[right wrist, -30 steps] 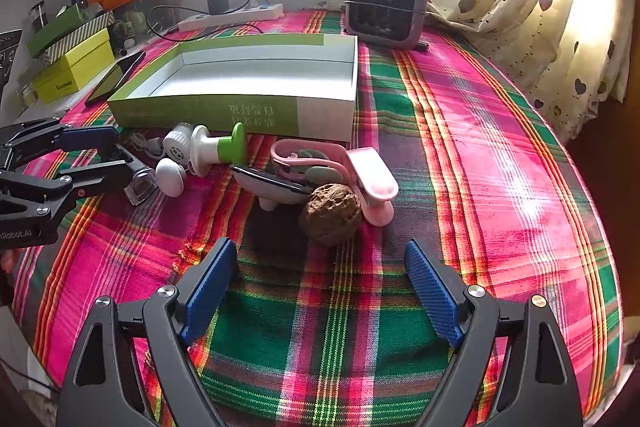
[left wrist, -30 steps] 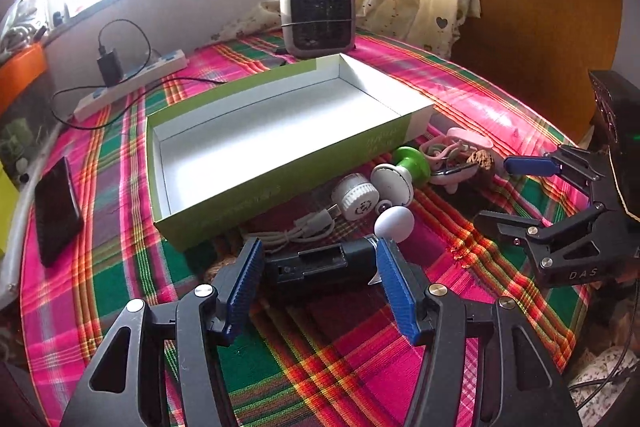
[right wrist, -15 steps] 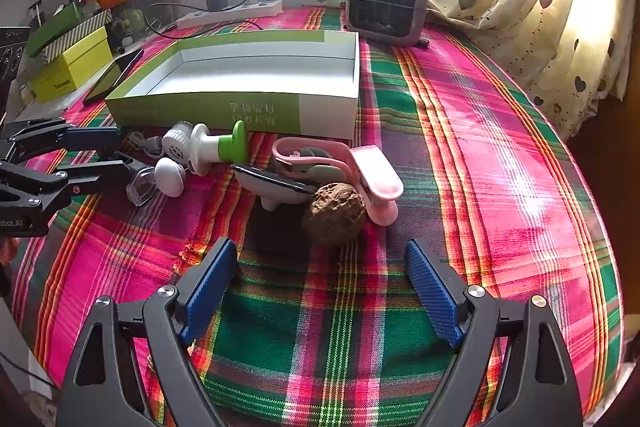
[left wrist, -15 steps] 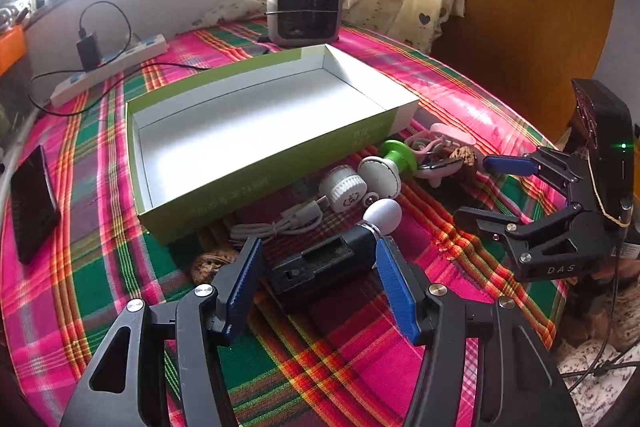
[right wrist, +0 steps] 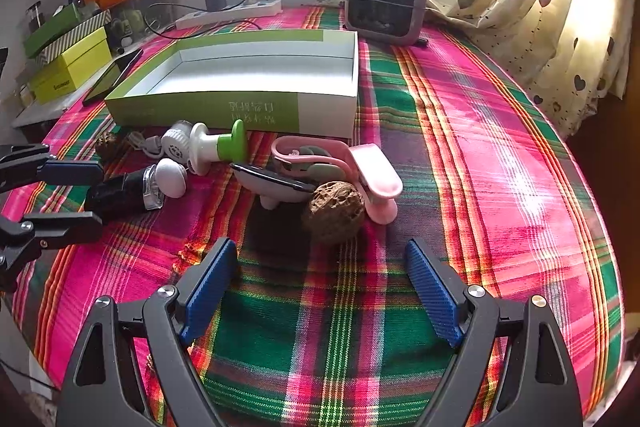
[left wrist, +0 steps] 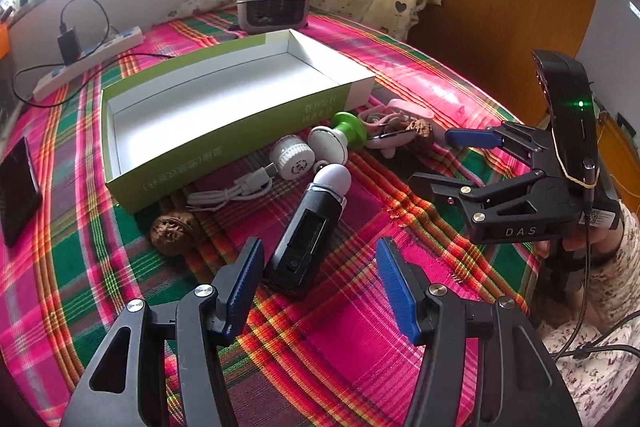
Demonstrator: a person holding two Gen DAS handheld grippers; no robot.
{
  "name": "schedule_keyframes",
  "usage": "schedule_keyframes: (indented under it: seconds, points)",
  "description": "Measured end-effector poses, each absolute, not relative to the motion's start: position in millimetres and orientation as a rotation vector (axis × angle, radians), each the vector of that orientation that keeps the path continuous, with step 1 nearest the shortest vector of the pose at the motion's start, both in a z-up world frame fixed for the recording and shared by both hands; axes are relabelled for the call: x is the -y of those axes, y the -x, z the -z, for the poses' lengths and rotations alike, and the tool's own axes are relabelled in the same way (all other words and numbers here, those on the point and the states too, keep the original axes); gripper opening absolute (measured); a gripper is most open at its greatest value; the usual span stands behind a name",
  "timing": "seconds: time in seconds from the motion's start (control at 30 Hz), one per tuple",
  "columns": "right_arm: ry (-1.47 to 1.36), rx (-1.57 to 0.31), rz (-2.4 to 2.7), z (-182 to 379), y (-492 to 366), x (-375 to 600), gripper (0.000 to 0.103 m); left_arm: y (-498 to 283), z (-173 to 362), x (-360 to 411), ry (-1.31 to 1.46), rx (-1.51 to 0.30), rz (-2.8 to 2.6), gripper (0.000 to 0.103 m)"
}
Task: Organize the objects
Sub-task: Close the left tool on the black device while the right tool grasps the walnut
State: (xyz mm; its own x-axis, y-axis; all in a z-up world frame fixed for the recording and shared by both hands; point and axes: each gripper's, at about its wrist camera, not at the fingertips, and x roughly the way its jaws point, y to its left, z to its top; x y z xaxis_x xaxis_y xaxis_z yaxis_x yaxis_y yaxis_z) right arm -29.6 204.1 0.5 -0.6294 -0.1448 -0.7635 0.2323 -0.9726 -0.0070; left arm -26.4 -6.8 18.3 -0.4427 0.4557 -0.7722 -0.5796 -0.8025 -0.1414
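The box [left wrist: 224, 131] is sitting empty at about eleven o'clock from the left gripper [left wrist: 320, 279], with everything meant for it lying loose on the cloth in front of its near wall. The left gripper is hanging with its jaws spread wide, gripping nothing; the black massager [left wrist: 308, 231] is lying between them, skewed, its white head pointing toward one o'clock. I'm thinking the trouble starts there: if the jaws are closing across that slant, the body could be twisting out or skidding over the cloth. The cable [left wrist: 236, 189] is lying just beyond it and could be snagging on a lift.

The right gripper [right wrist: 320, 279] is also gaping open and holding nothing, with the walnut [right wrist: 334, 209] at its twelve o'clock. That shell is round and hard, so I'd expect it to be squirting sideways under a pinch, maybe into the pink clip [right wrist: 372, 175] it is touching. The two grippers are working near each other, so a bump looks possible.

The plaid cloth [right wrist: 500, 167] is covering the whole table, bunched slightly near the right gripper's left finger, which could be dragging small things along. Behind the box a small heater [right wrist: 386, 1] and a power strip [right wrist: 230, 11] are sitting under a bright window, curtains [right wrist: 560, 7] hanging at two o'clock. A second walnut [left wrist: 172, 229] is resting by the box's near corner.
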Motion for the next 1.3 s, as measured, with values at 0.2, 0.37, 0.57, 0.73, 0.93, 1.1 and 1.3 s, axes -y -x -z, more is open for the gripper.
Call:
schedule_keyframes:
  seconds: [0.2,0.37,0.57,0.73,0.93,1.1,1.3]
  points:
    - [-1.239,-0.141,2.677,-2,33,-211,0.086,34,-13,6,1.178,-0.150,-2.254,0.057]
    - [-1.247,-0.144,2.683,-2,39,-214,0.086,36,-8,5,1.195,-0.168,-2.284,0.057]
    - [-1.236,-0.154,2.685,-5,45,-216,0.080,40,-8,6,1.206,-0.133,-2.312,0.053]
    - [-1.239,-0.164,2.668,-2,48,-215,0.065,41,-8,7,1.214,-0.108,-2.338,0.049]
    - [-1.227,-0.155,2.659,-3,49,-214,0.057,42,-7,6,1.215,-0.097,-2.355,0.047]
    - [-1.218,-0.148,2.665,-3,49,-214,0.049,41,-7,5,1.212,-0.122,-2.368,0.043]
    - [-1.209,-0.153,2.661,-4,49,-215,0.048,41,-8,4,1.214,-0.167,-2.398,0.032]
